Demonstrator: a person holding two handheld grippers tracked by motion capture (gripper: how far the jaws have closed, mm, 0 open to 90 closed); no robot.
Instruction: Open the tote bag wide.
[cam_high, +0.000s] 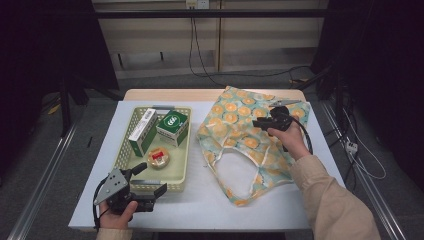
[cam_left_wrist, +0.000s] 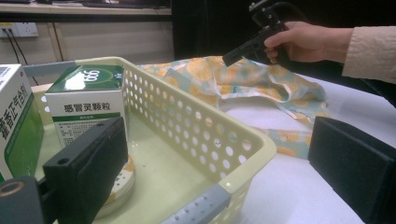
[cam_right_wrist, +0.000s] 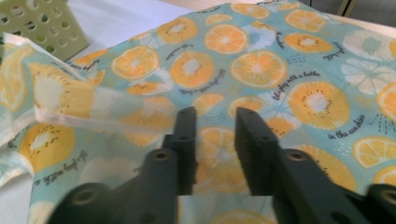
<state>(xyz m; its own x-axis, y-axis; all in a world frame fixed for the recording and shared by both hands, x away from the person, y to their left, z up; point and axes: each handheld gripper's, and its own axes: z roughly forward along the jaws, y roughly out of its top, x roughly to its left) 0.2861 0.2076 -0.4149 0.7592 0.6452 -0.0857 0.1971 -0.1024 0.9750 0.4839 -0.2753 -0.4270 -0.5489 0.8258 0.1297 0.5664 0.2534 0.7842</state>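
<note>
The right gripper (cam_high: 267, 123) is held over the far right part of the orange-print cloth bag (cam_high: 245, 137), its jaws parted a little with only a narrow gap, nothing pinched between them; in the right gripper view the bag's fabric is seen just beyond the tips. The bag is spread flat on the right half of the table (cam_high: 200, 200), handles toward the near edge. The left gripper (cam_high: 147, 187) is held at the near left, jaws spread wide and empty, at the near wall of the yellow basket (cam_high: 182, 150), in which two green-and-white boxes (cam_high: 172, 127) and a round tin (cam_high: 159, 157) are kept.
</note>
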